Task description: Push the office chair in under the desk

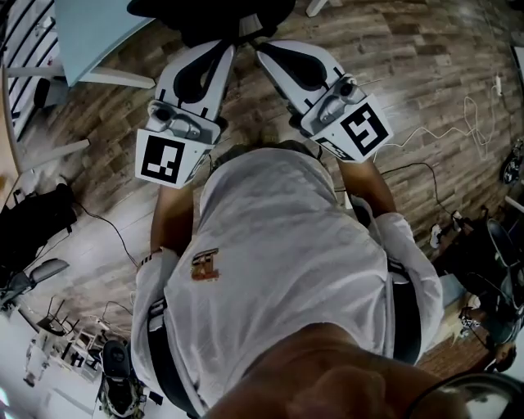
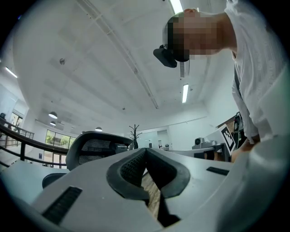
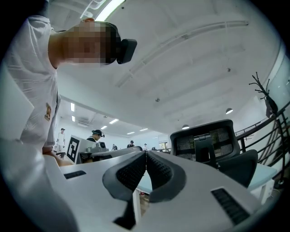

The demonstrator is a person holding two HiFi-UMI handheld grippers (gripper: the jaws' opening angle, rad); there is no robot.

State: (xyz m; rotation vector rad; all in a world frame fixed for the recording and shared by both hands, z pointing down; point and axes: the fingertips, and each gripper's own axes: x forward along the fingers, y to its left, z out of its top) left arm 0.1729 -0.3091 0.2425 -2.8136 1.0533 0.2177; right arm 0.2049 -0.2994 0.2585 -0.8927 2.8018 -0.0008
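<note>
The black office chair (image 1: 211, 18) stands at the top middle of the head view, its mesh back facing me. The pale blue desk (image 1: 98, 29) lies to its left. Both grippers are held out side by side toward the chair, short of it. My left gripper (image 1: 232, 47) is shut with nothing between its pads. My right gripper (image 1: 259, 47) is shut and empty too. In the left gripper view the closed tips (image 2: 146, 149) point level, with the chair back (image 2: 95, 145) off to the left. In the right gripper view the closed tips (image 3: 146, 153) have the chair (image 3: 208, 145) to the right.
Wood floor with a white cable (image 1: 458, 123) at right and black bags (image 1: 33, 221) at left. Another chair (image 1: 119, 380) stands behind me at lower left. A railing (image 2: 18, 136) and a coat stand (image 2: 134, 132) are beyond. People (image 3: 96, 134) work at far desks.
</note>
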